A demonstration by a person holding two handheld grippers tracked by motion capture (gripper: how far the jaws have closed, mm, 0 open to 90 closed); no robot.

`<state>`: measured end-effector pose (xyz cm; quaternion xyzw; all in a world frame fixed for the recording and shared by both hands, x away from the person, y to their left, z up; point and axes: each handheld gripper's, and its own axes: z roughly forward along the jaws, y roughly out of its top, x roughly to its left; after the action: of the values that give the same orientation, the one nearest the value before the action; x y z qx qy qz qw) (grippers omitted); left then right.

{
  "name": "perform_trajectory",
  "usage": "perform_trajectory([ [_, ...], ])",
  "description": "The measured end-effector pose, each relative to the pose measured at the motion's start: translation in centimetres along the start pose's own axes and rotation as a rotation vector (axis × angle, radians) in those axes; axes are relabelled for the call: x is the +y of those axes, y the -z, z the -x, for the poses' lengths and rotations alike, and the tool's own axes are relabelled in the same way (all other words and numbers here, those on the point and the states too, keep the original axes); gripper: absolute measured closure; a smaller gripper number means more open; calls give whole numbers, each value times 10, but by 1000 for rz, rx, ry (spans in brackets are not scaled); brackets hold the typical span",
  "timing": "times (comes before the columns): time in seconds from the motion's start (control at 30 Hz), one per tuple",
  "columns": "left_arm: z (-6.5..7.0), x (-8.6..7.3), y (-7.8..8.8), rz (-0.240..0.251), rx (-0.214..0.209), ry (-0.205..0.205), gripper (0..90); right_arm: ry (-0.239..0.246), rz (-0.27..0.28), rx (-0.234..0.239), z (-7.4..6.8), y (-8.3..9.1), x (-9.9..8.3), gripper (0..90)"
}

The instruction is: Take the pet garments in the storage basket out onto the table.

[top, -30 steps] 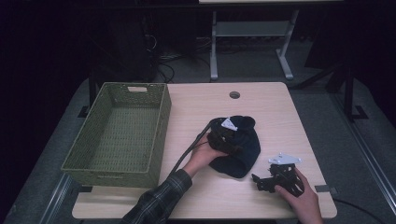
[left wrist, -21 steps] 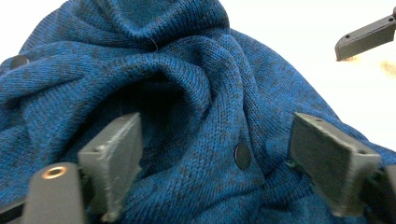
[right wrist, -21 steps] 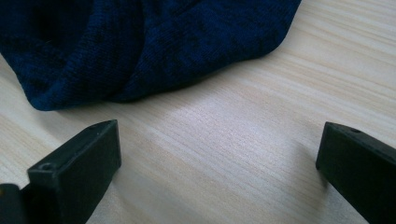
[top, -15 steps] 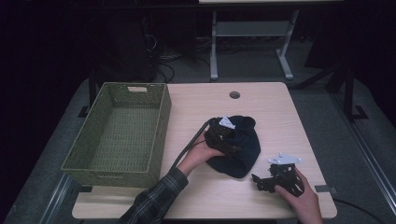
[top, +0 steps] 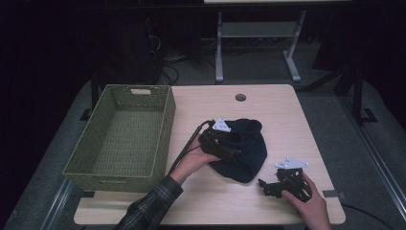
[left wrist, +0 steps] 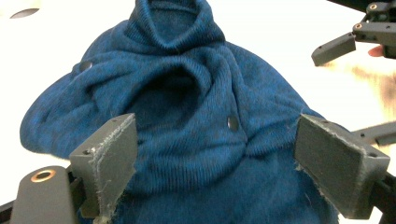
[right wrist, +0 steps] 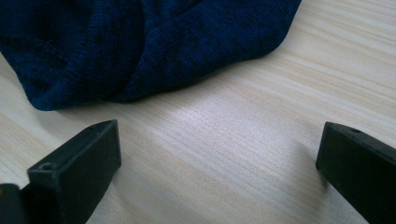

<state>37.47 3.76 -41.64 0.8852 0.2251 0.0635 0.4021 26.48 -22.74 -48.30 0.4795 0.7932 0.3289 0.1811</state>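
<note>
High view: left gripper [top: 229,152] over the blue knit sweater [top: 249,148], mid-table [top: 268,103], right of the empty wicker basket [top: 119,136]. Its jaws have just been opening; earlier they sat lower on the cloth. Likely a release or regrasp.

Left gripper view: jaws spread wide, sweater [left wrist: 187,121] below, unpinched.

Right gripper view: right gripper [right wrist: 219,163] spread, empty, beside the sweater's hem.

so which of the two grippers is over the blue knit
The left gripper: its open jaws stand over the blue knit garment, gripping none of it. The right gripper sits apart on bare table, jaws open beside the garment's edge.
</note>
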Motion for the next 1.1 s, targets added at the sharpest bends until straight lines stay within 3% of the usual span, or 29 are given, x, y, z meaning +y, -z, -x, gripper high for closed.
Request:
perform_trajectory([
  [0.33, 6, -21, 22, 12, 27, 12, 137, 0, 0, 0, 0, 0, 0, 0],
  [0.8, 15, -60, 48, 28, 76, 62, 136, 0, 0, 0, 0, 0, 0, 0],
  [1.1, 27, -84, 52, 16, 100, 79, 136, -1, -1, -1, 0, 0, 0, 0],
])
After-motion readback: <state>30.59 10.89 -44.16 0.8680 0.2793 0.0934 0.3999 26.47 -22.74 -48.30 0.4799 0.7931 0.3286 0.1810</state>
